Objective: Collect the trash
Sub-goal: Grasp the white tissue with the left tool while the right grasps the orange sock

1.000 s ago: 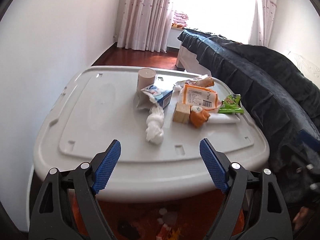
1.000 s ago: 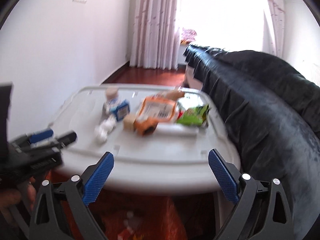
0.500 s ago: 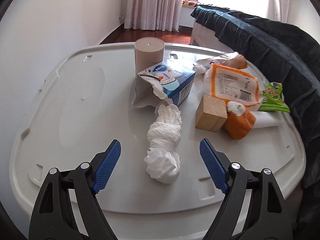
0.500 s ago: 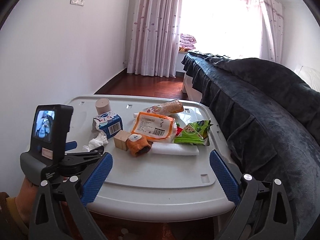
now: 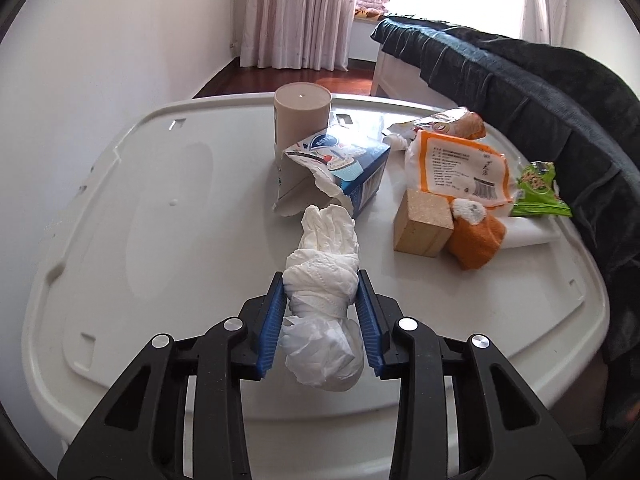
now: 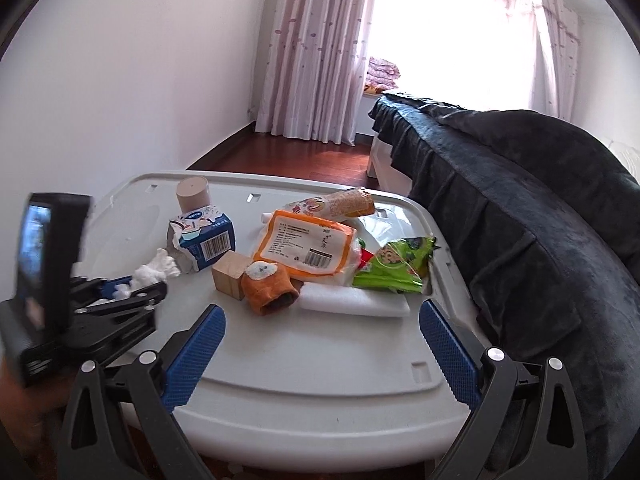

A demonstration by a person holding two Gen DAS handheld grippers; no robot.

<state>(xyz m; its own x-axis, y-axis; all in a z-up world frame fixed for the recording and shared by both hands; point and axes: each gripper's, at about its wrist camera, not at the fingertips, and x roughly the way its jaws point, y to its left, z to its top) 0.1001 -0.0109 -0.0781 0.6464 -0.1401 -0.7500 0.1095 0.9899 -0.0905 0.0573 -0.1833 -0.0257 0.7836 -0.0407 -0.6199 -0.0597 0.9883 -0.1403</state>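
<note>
Half a second ago the left claw [image 5: 320,312] stood wide open with the twisted white tissue wad [image 5: 322,300] lying between its fingers; now the blue pads [image 5: 272,328] are pressed against both sides of the wad, pinching its near half. The far end of the wad reaches toward the torn blue-and-white carton [image 5: 340,176], whose ripped flap lies just beside it. Whether the wad is off the surface I cannot tell.

The right claw [image 6: 320,356] has come a little nearer the counter [image 6: 320,360] and hangs above its near edge, spread wide and holding nothing. From its view the left claw [image 6: 132,292] sits at the left with the tissue wad [image 6: 154,272] poking out past its tips.

On the white plastic counter [image 5: 160,240], a beige paper roll [image 5: 302,120] stands upright behind the carton. To the right lie a wooden block [image 5: 422,224] and, touching it, an orange sock-like piece [image 5: 476,240]. Behind them rests an orange-bordered white packet [image 5: 456,168], with a bread-coloured wrapper [image 5: 448,122] beyond it. A green snack bag [image 5: 538,192] lies at the far right, partly over a white foam slab [image 6: 356,300]. Just beside the counter's right edge is a dark blanket [image 6: 520,220] draped over furniture.
</note>
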